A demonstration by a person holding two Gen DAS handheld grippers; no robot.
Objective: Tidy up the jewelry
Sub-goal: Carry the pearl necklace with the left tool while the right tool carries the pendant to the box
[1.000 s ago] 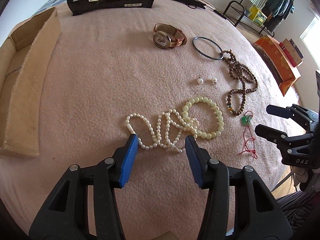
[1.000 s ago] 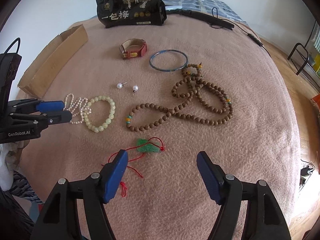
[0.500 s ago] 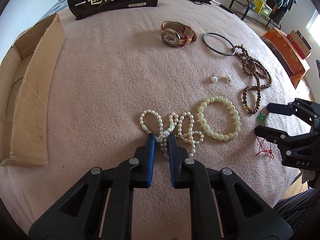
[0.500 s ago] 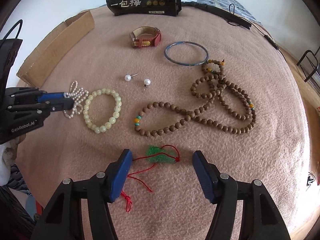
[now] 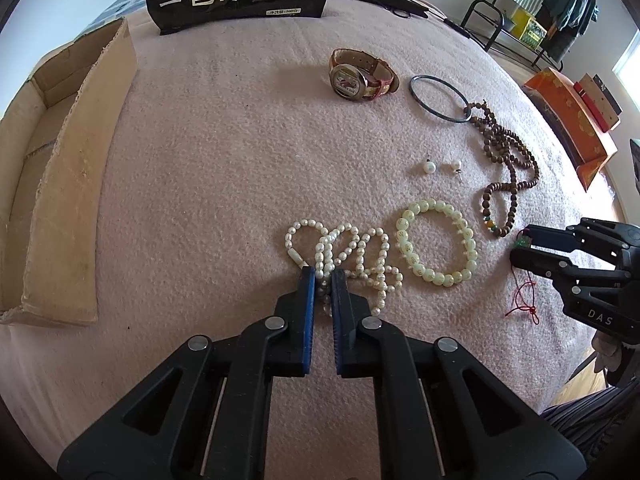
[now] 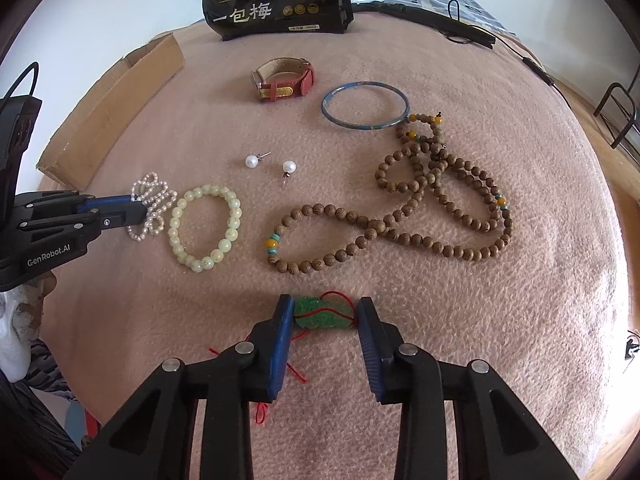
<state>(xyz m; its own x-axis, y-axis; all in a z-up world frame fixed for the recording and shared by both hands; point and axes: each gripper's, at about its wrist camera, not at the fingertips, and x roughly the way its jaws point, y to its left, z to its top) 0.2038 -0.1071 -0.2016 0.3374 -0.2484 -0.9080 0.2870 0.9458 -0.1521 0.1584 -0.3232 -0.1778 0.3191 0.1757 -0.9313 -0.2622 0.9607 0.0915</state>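
On the pink blanket (image 5: 208,152), the left gripper (image 5: 321,276) has its fingers nearly pressed together, pinching the pearl necklace (image 5: 352,258) (near end). The right gripper (image 6: 323,312) fingers stand spread, flanking the green pendant (image 6: 322,314).

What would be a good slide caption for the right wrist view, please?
Right gripper straddling a green pendant on red cord, jaws not yet closed.

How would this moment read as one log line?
left gripper: shut on pearl necklace | right gripper: open around green pendant
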